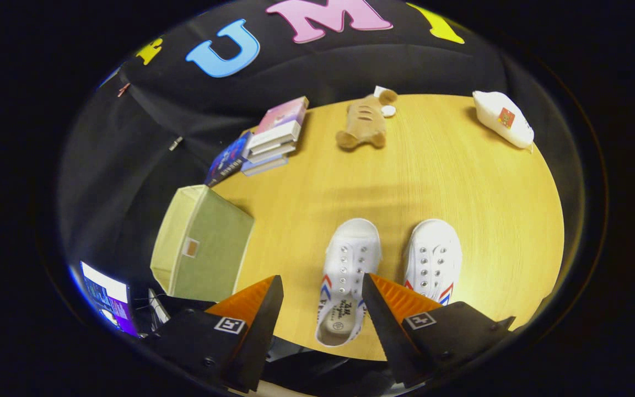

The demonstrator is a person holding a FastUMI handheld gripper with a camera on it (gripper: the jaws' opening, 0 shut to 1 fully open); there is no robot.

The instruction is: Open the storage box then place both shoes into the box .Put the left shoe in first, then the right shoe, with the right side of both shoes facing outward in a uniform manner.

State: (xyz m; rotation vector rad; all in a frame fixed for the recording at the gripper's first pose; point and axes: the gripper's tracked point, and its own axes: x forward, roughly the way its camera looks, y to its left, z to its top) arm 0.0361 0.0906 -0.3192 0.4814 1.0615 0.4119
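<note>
Between spread fingers [322,309], empty: left shoe [346,278]; right shoe [434,259] just beside. Box [202,251] off left on bench [405,182], closed. Probably light, soft canvas; pinch heel collar.

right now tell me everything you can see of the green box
The box is a pale green fabric-looking cube with lighter edge trim and a small tag on the side that faces up toward the camera. It looks closed. It sits at the table edge, beside the books, apart from the shoes. The hand-held gripper is open, touching nothing.
</note>
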